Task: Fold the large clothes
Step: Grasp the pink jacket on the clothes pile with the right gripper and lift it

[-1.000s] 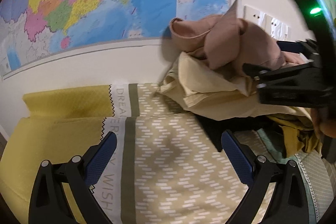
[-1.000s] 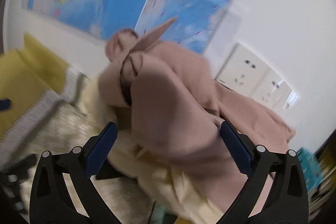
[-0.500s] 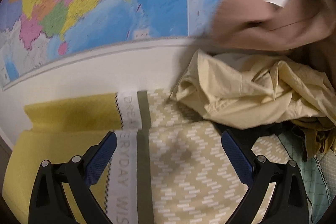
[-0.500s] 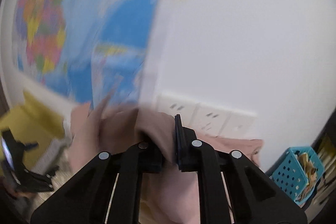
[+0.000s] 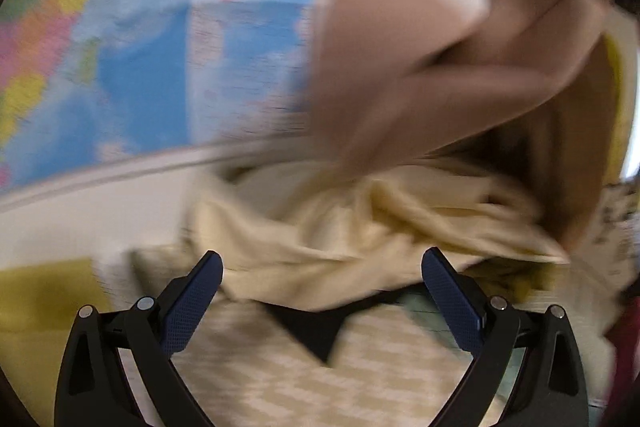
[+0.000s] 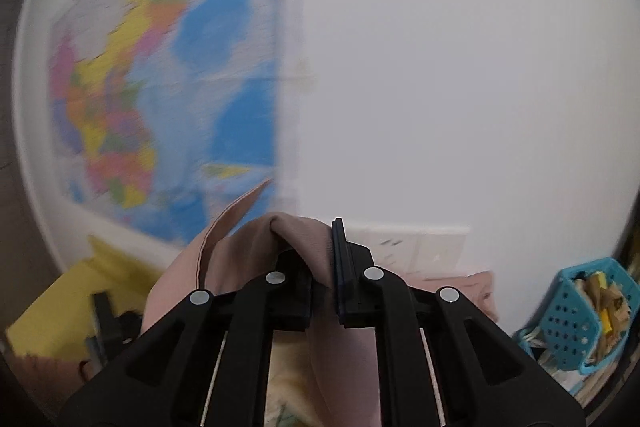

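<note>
A white wall [image 6: 460, 67] with a coloured map [image 6: 160, 87] backs a bed spread with a patterned yellow blanket [image 5: 360, 379]. On it lies a heap of clothes, a cream garment [image 5: 320, 251] uppermost. The right gripper [image 6: 322, 279] is clamped on a fold of the pink garment [image 6: 304, 239], its jaws nearly together with the cloth pinched between them; in the left wrist view the pink garment [image 5: 420, 67] hangs in the air above the heap, its lower part close to the cream garment. The left gripper [image 5: 320, 291] stands wide open and empty, facing the heap. A blue basket [image 6: 580, 315] sits at far right.

Risks, as judged: the pinch takes only a narrow fold, so the cloth's weight could pull it free; the trailing hem could catch the cream garment and drag it along; the bunched cloth may hide the edge that the left gripper needs.

Against one second earlier: the right jaws, then wide apart before the heap, are now shut on the cloth; the pink garment, then atop the heap, is now raised clear. The left gripper remains open.
</note>
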Demonstrator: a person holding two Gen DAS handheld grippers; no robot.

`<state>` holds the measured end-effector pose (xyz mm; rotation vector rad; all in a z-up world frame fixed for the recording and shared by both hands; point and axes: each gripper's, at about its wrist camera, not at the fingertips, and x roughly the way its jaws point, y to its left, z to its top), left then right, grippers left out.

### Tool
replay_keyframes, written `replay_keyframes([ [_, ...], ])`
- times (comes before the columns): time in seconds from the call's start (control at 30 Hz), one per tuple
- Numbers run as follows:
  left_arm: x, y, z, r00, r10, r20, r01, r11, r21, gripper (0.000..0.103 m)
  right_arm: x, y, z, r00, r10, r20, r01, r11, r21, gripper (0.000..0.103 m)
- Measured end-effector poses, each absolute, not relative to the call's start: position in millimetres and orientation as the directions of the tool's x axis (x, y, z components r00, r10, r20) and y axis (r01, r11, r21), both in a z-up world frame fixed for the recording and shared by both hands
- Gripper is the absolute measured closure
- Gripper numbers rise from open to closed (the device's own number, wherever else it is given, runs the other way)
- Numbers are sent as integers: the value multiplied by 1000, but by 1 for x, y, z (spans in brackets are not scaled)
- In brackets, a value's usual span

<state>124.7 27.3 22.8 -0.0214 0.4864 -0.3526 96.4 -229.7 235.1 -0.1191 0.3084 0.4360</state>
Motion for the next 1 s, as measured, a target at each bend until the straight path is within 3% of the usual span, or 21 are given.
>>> replay_keyframes([
  [0.07,121,26,23,815,-362,-452,348,930,-117,7,78,-210,211,816,451,-361,-507,859,-74,94],
  [0.2,125,37,8,816,-288,-501,277,956,-97,10,50,-175,143,711,506,-489,-620,778,-97,94],
  [0.37,130,67,-21,780,-238,-579,204,971,-124,11,43,-157,65,608,499,-618,-669,741,-59,94],
  [0.57,122,83,-42,741,-223,-633,181,975,-130,11,49,-148,22,547,464,-696,-680,731,-47,91],
  [0.6,121,86,-47,732,-229,-641,181,973,-142,11,50,-147,18,538,458,-708,-683,729,-47,87],
  [0.67,117,92,-56,708,-259,-657,189,966,-176,11,51,-143,10,480,445,-756,-712,701,-40,48],
  [0.7,111,93,-60,694,-274,-665,194,962,-194,11,48,-142,7,479,429,-766,-716,695,-59,41],
  [0.73,107,94,-63,684,-281,-673,196,960,-201,11,43,-141,8,490,409,-770,-726,680,-101,36],
  [0.9,86,110,-84,637,-276,-719,160,961,-227,11,32,-164,45,527,421,-739,-758,626,-183,32],
  [0.93,82,115,-87,629,-287,-723,146,957,-252,11,37,-170,56,573,412,-708,-729,652,-210,26],
  [0.97,78,119,-90,625,-300,-721,135,951,-278,11,49,-176,69,654,374,-657,-666,698,-265,12],
  [1.0,75,120,-92,623,-298,-723,121,950,-287,11,61,-178,72,717,317,-621,-601,732,-321,9],
])
